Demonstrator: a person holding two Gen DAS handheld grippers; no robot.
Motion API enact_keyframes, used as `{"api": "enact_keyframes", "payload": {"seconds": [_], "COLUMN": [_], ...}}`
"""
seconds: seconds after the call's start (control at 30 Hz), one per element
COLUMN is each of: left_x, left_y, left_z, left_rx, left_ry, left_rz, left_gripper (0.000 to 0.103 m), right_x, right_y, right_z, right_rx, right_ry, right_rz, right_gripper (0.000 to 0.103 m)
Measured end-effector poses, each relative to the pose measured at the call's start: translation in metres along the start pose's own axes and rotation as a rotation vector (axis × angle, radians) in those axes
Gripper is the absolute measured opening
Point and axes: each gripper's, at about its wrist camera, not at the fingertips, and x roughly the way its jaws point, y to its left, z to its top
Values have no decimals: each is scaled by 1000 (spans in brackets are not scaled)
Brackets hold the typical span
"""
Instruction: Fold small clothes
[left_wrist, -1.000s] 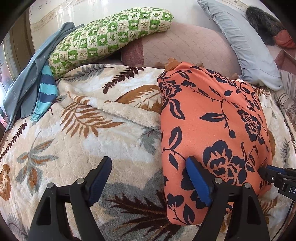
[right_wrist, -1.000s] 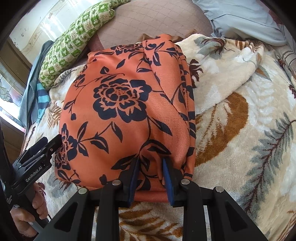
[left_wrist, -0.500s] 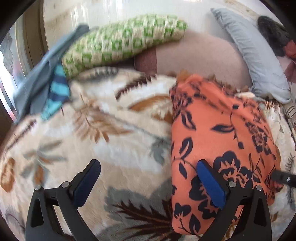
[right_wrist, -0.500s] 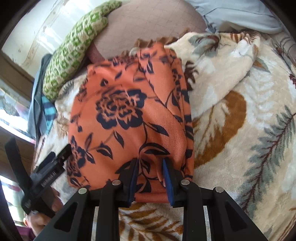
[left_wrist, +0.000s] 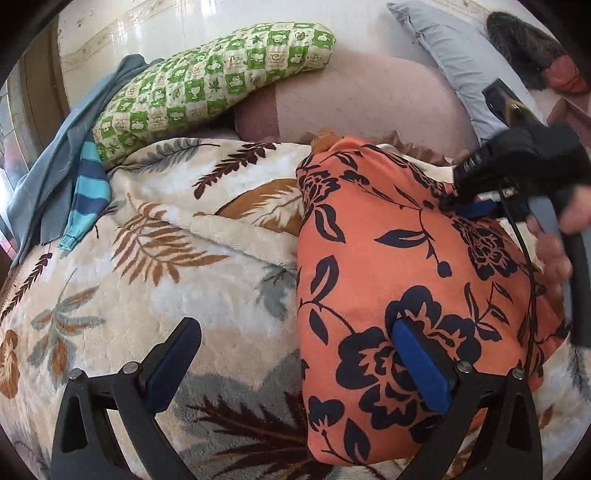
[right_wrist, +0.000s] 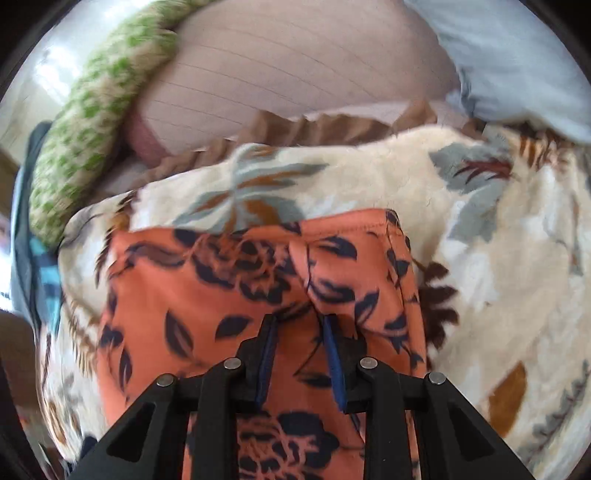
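The orange floral garment (left_wrist: 399, 258) lies on the bed as a long folded strip, its long axis running from the near edge of the bed away toward the pillows; in the left wrist view the far end narrows to a bunched point near the pink pillow (left_wrist: 362, 99), while the near end sits broad beside the left tool (left_wrist: 295, 363). In the right wrist view a folded-over layer of the same garment (right_wrist: 258, 295) is carried toward the pillows, its hemmed edge lying crosswise.

The right tool (right_wrist: 300, 356) has its blue pads drawn close together, clamped on a pinch of the orange cloth that rises between them. In the left wrist view that same tool (left_wrist: 480, 206) shows at the garment's far right side, gripped by a person's hand (left_wrist: 554, 236). The left tool stands with its pads wide apart: one pad over the blanket, the other above the garment's near end, nothing pinched between them.

Under the garment spreads a cream fleece blanket (left_wrist: 147, 280) printed with brown and grey leaves, with a rumpled ridge beside the garment's left edge. Beyond it, at the head of the bed, a green-and-cream checked pillow (left_wrist: 207, 74) rests tilted against the pink one, and a pale blue pillow (left_wrist: 450, 48) lies to the right. A grey-blue cloth (left_wrist: 55, 158) and a turquoise striped piece (left_wrist: 86, 199) hang at the left edge. A pale wall (left_wrist: 184, 22) closes the room behind.
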Motion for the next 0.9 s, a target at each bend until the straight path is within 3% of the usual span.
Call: {"api": "enact_keyframes", "payload": {"seconds": [0.1,0.2,0.3,0.37,0.5,0.57,0.63,0.77,0.9], "left_x": [2,5,8,10,16,19,19,16,20], "left_y": [3,8,12,12,12,12,14,11,19], "left_z": [-2,-3,-5,-6,-3,-2,-1,-2,-4], "left_rx": [-14,-52,-91,-97,-85,-82,-99,-79,-144], "left_ry": [13,36,52,58,83,99,113,98,118], "left_rz": [-8,-41,-68,-77,-76,-89,-95,-90,-130], "left_gripper": [103,103,103,103,103,103,103,103,103], "right_x": [-13,-31,-34,-19,44,45,40,2,-22], "right_y": [17,57,100,126,139,141,137,117,92], "right_z": [14,13,4,-1,2,6,16,27,18], "right_rx": [-11,-126,-250,-313,-340,-346,-268,-175,-116], "right_ry": [-48,-66,-18,43,137,114,133,-98,-116], "right_rz": [-72,34,127,117,7,17,38,65,184], "right_gripper": [29,29,30,30,31,31,31,31,31]}}
